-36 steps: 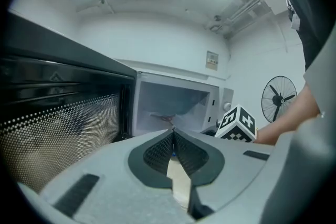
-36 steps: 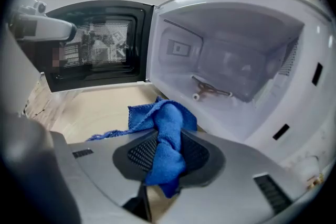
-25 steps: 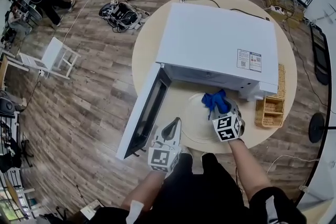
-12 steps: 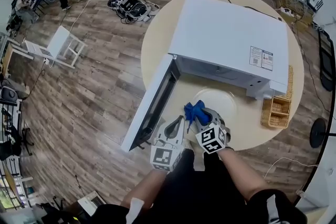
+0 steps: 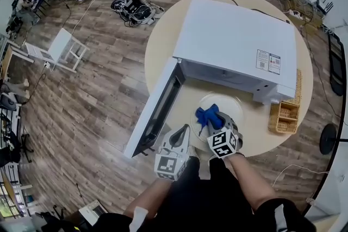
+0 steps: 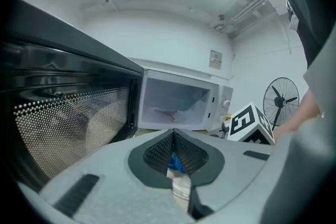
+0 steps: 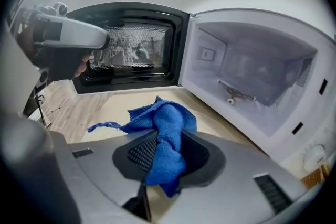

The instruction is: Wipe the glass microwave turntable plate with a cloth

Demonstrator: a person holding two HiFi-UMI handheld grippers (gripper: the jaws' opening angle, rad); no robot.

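Round table point(image 5: 163, 41) — glass plate point(image 5: 234, 105) beneath right gripper point(image 5: 213, 123), clamped on blue cloth point(image 5: 206, 114); left gripper point(image 5: 180, 134) closed.

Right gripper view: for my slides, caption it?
Right gripper clamps a bunched blue cloth before the open white microwave oven.

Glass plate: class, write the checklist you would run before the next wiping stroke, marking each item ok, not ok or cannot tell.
1. Cloth clamped in right gripper: ok.
2. Glass plate out on the table, not inside the microwave: ok.
3. Door swung open, off the glass plate: ok.
4. Left gripper steadying the glass plate: not ok; shut and empty.
5. Cloth touching the glass plate: cannot tell.
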